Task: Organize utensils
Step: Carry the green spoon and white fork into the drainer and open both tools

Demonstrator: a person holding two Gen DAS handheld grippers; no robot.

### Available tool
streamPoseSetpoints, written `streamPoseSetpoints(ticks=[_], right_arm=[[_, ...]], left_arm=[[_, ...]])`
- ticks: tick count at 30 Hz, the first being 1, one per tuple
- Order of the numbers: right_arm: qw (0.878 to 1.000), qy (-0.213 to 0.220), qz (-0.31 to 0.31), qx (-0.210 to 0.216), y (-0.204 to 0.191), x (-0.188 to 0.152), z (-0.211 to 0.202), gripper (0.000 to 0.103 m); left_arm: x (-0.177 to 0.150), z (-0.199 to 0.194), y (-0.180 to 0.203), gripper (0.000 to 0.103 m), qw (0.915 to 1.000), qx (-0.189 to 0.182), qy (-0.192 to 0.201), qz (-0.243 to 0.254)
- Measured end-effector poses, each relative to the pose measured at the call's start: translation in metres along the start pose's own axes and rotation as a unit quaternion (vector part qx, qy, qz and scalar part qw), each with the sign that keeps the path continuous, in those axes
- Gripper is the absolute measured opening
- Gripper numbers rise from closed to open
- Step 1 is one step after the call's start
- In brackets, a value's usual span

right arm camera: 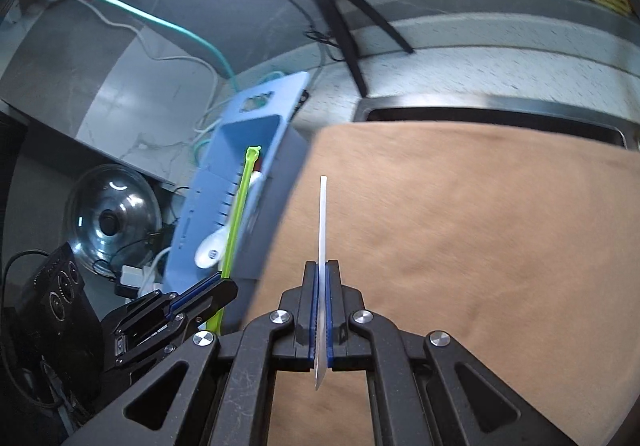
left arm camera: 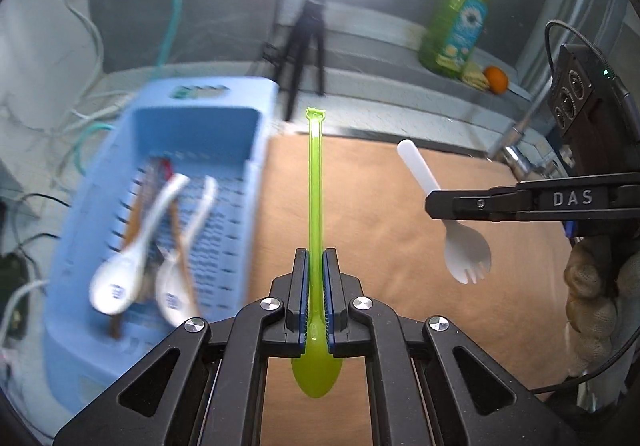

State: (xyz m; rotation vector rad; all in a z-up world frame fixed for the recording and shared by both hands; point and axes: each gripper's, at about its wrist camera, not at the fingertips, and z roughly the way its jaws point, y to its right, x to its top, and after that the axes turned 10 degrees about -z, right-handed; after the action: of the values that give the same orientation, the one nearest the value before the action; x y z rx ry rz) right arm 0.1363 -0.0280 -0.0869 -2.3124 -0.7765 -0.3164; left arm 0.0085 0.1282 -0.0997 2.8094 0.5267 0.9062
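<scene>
Seen from the left wrist camera, the left gripper (left arm camera: 315,298) has its fingers clamped on a translucent lime-green plastic spoon (left arm camera: 314,206), handle pointing away, bowl hanging below the pads, carried in the air above the tan cloth (left arm camera: 360,214) that covers the counter. At the cloth's left edge stands a pale blue slotted plastic utensil basket (left arm camera: 240,134), already holding two white ceramic soup spoons (left arm camera: 132,262) and what look like brown wooden sticks. To the right, the right gripper (left arm camera: 440,202) pinches a white plastic spork (left arm camera: 464,246) mid-handle, tines down, also clear of the cloth. From the right wrist camera, the right gripper (right arm camera: 321,310) shows its pads closed on the spork (right arm camera: 322,246), seen edge-on, over the same cloth (right arm camera: 460,246); the left gripper (right arm camera: 224,286) and green spoon (right arm camera: 240,206) sit beside the basket (right arm camera: 276,102). The sorting appears well advanced: no utensil remains on the visible cloth, and these two pieces seemingly have yet to reach the basket.
</scene>
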Motion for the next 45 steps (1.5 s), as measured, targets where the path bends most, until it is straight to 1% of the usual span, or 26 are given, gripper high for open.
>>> streamPoseSetpoints(ticks=[2,5,11,15,22,27,37,45], right_arm=[[1.000,0.004,-0.015,0.003,-0.015,0.010,0.005,0.003],[1.000,0.004,-0.030,0.007,-0.034,0.025,0.017,0.003],[0.999,-0.013,-0.038,0.027,-0.062,0.049,0.051,0.003],[0.998,-0.036,-0.039,0.033,-0.077,0.060,0.079,0.003],[0.996,-0.068,-0.042,0.029,-0.091,0.065,0.122,0.003],[0.995,-0.082,-0.046,0.021,-0.090,0.065,0.139,0.003],[0.992,-0.096,-0.078,0.002,-0.096,0.068,0.154,0.003],[0.991,-0.101,-0.092,-0.006,-0.100,0.068,0.159,0.003]], left_arm=[[0.008,-0.005,-0.015,0.005,0.9999,0.012,0.008,-0.007],[0.017,-0.006,-0.042,0.005,0.9994,0.016,0.007,-0.030],[0.025,0.004,-0.075,0.005,0.9978,0.041,-0.004,-0.052],[0.026,0.015,-0.093,0.005,0.9967,0.055,-0.017,-0.058],[0.024,0.026,-0.105,0.005,0.9954,0.061,-0.032,-0.066],[0.022,0.031,-0.110,0.005,0.9943,0.067,-0.038,-0.073],[0.022,0.040,-0.116,0.005,0.9930,0.082,-0.046,-0.072],[0.023,0.041,-0.121,0.005,0.9925,0.080,-0.052,-0.076]])
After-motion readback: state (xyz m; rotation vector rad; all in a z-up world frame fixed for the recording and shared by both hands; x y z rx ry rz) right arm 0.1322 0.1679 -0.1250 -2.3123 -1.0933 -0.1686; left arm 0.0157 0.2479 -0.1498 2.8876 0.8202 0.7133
